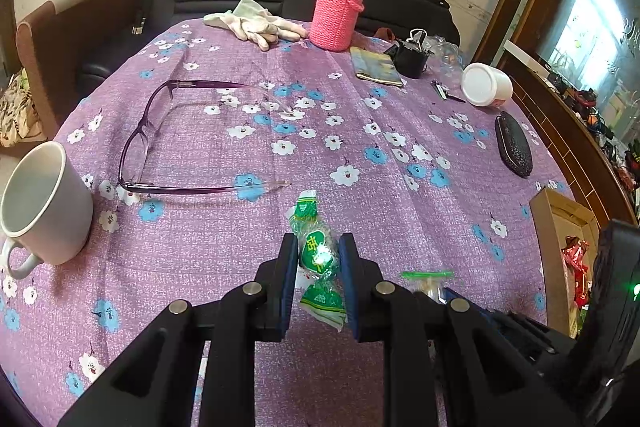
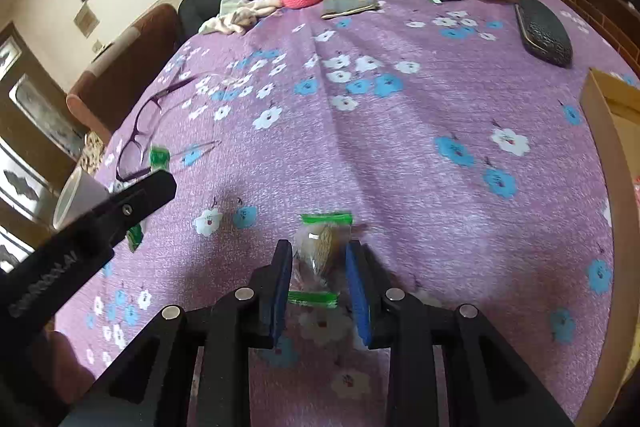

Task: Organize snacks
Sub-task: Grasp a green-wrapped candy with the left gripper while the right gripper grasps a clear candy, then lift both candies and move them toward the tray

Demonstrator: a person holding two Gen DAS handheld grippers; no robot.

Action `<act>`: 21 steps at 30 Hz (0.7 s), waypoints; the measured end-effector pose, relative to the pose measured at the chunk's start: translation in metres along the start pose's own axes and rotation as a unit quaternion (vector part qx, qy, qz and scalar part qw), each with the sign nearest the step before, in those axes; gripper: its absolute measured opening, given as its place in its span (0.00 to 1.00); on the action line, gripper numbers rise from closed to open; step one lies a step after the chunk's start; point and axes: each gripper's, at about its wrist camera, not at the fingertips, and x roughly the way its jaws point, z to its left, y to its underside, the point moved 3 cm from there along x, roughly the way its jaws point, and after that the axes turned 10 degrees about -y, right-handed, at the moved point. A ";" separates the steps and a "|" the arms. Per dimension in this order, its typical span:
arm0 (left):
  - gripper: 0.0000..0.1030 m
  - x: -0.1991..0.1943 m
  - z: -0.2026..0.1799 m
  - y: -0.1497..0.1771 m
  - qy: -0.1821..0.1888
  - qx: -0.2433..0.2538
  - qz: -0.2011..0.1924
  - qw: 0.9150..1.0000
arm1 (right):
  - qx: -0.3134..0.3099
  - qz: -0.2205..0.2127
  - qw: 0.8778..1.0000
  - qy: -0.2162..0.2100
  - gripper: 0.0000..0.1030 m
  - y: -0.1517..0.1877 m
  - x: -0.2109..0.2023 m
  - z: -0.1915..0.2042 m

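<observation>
Left hand-held gripper [image 1: 319,259] clamps a green-wrapped candy [image 1: 318,255] above the counter [image 1: 400,187]. Right hand-held gripper [image 2: 319,259] grips a clear snack packet [image 2: 320,251] near the cardboard box [image 2: 604,115].

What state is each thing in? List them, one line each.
Left tongs: shut on green candy.
Right tongs: shut on clear snack packet.
Glasses: unfolded, lying on tablecloth.
Mug: upright, looks empty.
White jar: tipped on its side.
Pink flask: upright, capped.
Cardboard box: open, red wrappers inside.
Glasses case: closed.
</observation>
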 end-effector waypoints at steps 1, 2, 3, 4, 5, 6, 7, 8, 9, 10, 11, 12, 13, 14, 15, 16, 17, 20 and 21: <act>0.20 0.000 0.000 0.000 0.000 0.000 0.000 1.000 | -0.017 0.000 1.000 0.010 0.29 0.001 0.001 0.004; 0.20 0.000 0.000 0.000 0.001 0.000 0.000 1.000 | -0.030 0.000 0.999 0.013 0.24 0.002 0.001 0.006; 0.20 0.000 0.000 0.000 0.001 0.000 0.000 1.000 | -0.037 0.001 0.999 0.014 0.22 0.004 0.000 0.007; 0.20 0.000 0.000 0.000 0.001 0.001 0.000 1.000 | -0.039 0.000 0.999 0.015 0.22 0.005 -0.002 0.006; 0.20 0.000 -0.001 0.000 0.003 0.002 0.000 1.000 | -0.036 -0.002 0.999 0.013 0.22 0.006 -0.006 0.005; 0.20 -0.001 -0.002 0.000 0.004 0.004 -0.001 1.000 | -0.032 -0.006 0.999 0.007 0.21 0.007 -0.010 0.003; 0.20 -0.001 -0.003 0.001 0.006 0.006 -0.001 1.000 | -0.033 -0.014 0.999 0.001 0.21 0.008 -0.018 0.002; 0.20 -0.002 -0.004 0.001 0.007 0.008 -0.002 1.000 | -0.038 -0.024 0.999 0.003 0.21 0.010 -0.025 0.001; 0.20 -0.002 -0.005 0.001 0.009 0.010 -0.004 1.000 | -0.046 -0.039 0.998 0.013 0.21 0.012 -0.034 -0.001; 0.20 -0.003 -0.007 0.002 0.012 0.013 -0.006 1.000 | -0.052 -0.050 0.997 0.021 0.21 0.014 -0.041 -0.002; 0.20 -0.004 -0.009 0.002 0.014 0.016 -0.008 1.000 | -0.056 -0.063 0.996 0.025 0.21 0.016 -0.048 -0.003; 0.20 -0.005 -0.011 0.003 0.019 0.018 -0.009 1.000 | -0.055 -0.080 0.995 0.025 0.21 0.020 -0.058 -0.007; 0.20 -0.006 -0.015 0.005 0.027 0.022 -0.008 0.999 | -0.051 -0.092 0.994 0.024 0.21 0.021 -0.063 -0.011; 0.20 -0.006 -0.018 0.006 0.033 0.026 -0.007 0.999 | -0.046 -0.104 0.993 0.021 0.21 0.023 -0.068 -0.015; 0.20 -0.007 -0.023 0.009 0.038 0.032 -0.009 0.999 | -0.041 -0.113 0.993 0.020 0.21 0.023 -0.073 -0.020; 0.20 -0.008 -0.027 0.010 0.040 0.038 -0.012 0.998 | -0.037 -0.120 0.992 0.021 0.21 0.021 -0.077 -0.024; 0.20 -0.010 -0.033 0.012 0.040 0.046 -0.018 0.998 | -0.034 -0.129 0.991 0.021 0.21 0.020 -0.081 -0.027; 0.20 -0.016 -0.048 0.018 0.036 0.075 -0.040 0.996 | -0.034 -0.154 0.987 0.028 0.21 0.016 -0.092 -0.033; 0.20 -0.019 -0.053 0.020 0.035 0.085 -0.048 0.995 | -0.034 -0.159 0.986 0.029 0.21 0.015 -0.093 -0.034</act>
